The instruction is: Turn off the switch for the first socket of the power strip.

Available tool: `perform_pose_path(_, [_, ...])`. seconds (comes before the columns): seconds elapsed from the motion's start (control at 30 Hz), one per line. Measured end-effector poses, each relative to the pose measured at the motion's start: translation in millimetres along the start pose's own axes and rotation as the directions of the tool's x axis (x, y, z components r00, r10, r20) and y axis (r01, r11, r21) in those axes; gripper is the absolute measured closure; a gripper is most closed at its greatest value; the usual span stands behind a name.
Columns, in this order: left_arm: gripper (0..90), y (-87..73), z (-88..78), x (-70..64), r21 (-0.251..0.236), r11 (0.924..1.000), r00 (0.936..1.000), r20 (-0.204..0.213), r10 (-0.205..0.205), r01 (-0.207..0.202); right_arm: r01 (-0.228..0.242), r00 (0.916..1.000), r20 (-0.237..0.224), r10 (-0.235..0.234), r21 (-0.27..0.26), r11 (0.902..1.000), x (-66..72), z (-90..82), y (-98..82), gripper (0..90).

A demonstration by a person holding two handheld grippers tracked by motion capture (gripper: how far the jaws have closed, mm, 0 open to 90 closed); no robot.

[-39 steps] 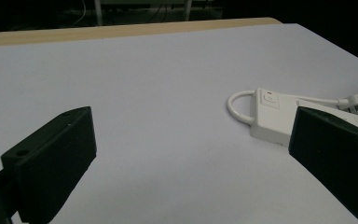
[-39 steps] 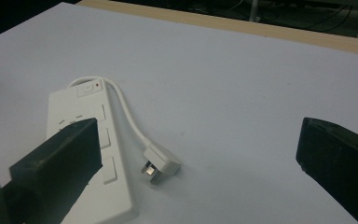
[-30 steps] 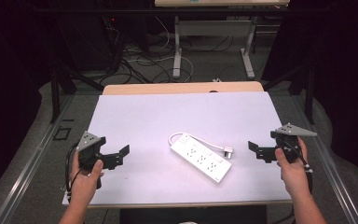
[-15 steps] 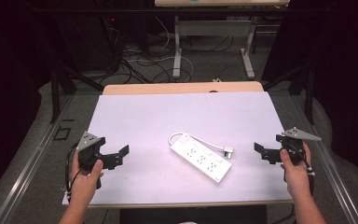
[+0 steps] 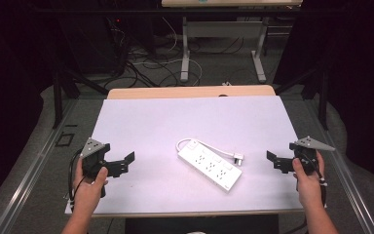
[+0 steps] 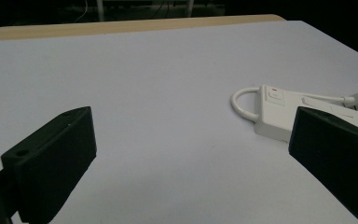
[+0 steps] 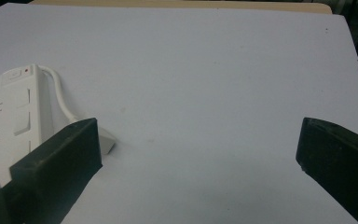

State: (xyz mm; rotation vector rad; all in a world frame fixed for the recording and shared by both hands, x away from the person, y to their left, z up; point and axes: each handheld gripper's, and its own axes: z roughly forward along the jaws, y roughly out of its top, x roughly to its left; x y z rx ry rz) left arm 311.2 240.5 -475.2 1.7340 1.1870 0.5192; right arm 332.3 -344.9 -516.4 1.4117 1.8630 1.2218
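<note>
On white table (image 5: pixel 141 117): glossy slab-shaped power strip (image 5: pixel 209 165) | left tool (image 5: pixel 122 164), right tool (image 5: pixel 275 161) agape, seemingly empty

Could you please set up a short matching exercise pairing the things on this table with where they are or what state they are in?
Column one:
1. power strip
2. left gripper
3. right gripper
4. plug

Column two:
A. open, near the table's right edge
B. lying at an angle mid-table
C. open, near the table's left front
D. beside the strip, on a short looped cord

Pairs: 1-B, 2-C, 3-A, 4-D
</note>
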Motion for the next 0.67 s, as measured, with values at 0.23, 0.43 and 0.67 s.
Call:
perform_pose_path(0.23, [0.5, -0.7, 1.1, 0.8, 0.004, 1.0, 1.0, -0.002, 0.002, -0.002, -0.005, 1.0, 0.008, 0.005, 0.012, 0.9999, -2.4, 2.2, -4.7, 0.0])
perform_pose_path(0.43, [0.4, -1.2, 2.1, 0.9, 0.008, 1.0, 1.0, -0.003, 0.003, -0.003, -0.014, 0.9999, 0.003, 0.014, 0.03, 0.9995, -1.8, 5.0, -8.1, 0.0])
perform_pose_path(0.67, [0.5, -0.9, 2.9, 1.8, 0.008, 1.0, 1.0, -0.005, 0.005, -0.005, -0.021, 0.9998, 0.006, 0.02, 0.031, 0.9993, -2.5, 5.6, -8.7, 0.1])
